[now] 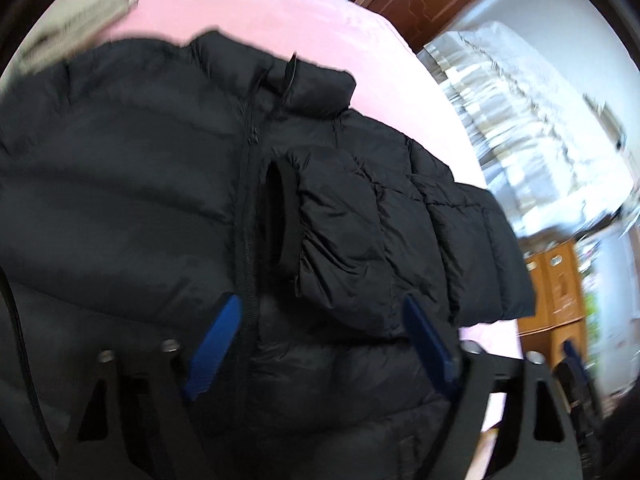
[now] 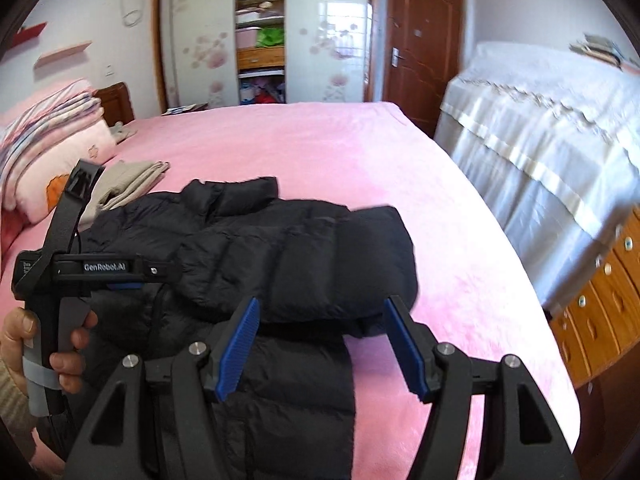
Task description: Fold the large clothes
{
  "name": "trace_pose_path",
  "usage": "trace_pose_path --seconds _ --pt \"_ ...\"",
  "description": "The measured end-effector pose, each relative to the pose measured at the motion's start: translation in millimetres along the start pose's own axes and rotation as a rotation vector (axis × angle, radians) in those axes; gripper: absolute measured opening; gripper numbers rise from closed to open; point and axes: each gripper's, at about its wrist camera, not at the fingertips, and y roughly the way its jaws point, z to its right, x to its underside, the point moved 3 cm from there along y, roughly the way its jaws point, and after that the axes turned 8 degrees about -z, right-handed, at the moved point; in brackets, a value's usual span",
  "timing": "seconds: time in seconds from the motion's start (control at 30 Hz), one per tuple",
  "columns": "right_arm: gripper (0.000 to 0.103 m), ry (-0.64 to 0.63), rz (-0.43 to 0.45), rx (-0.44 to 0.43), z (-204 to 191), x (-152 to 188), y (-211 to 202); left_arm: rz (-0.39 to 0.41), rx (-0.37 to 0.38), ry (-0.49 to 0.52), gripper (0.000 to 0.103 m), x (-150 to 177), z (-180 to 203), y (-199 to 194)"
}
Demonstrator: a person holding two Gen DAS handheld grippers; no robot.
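While poised above jacket (image 2: pixel 248 248) — both tongs (image 1: pixel 320 320) (image 2: pixel 324 332) agape.

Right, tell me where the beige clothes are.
In the right wrist view the beige clothes lie on the pink bed, left of centre, between the pillow and the black jacket's collar.

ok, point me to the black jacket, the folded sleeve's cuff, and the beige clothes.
black jacket (image 2: pixel 280 392): right wrist view, lower front panel.
sleeve cuff (image 1: pixel 285 216): left wrist view, dark elastic band at the sleeve's end.
beige clothes (image 2: pixel 128 184): right wrist view, top of the folded pile.
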Motion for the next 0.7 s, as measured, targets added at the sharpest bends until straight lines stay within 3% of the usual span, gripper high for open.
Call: trace_pose_path --seconds 0.1,0.17,0.2,0.23,0.27,0.4,0.57,0.7 --pt "0.065 0.038 -0.029 -0.016 9 7 11 -0.004 0.068 -0.030 0.072 -6 -4 12" --pt "0.065 0.050 -0.046 -0.017 10 13 16 -0.014 0.121 -0.041 0.060 -11 0 20" --pt "0.065 0.052 -0.054 -0.018 11 15 19 -0.024 0.128 -0.044 0.045 -14 1 24" --pt "0.065 0.053 -0.060 -0.015 12 18 21 -0.038 0.125 -0.040 0.020 -16 6 29" --pt "0.065 0.053 -0.066 -0.010 13 19 23 -0.046 0.117 -0.030 0.012 -19 10 31" --pt "0.065 0.057 -0.067 0.012 19 21 26 0.033 -0.033 0.089 0.006 -32 45 16" --pt "0.068 0.105 -0.088 0.008 43 19 38 0.287 -0.191 0.240 0.006 -52 88 -60" --pt "0.068 0.134 -0.125 -0.024 56 12 61 0.419 -0.301 0.238 0.006 -64 86 -100"
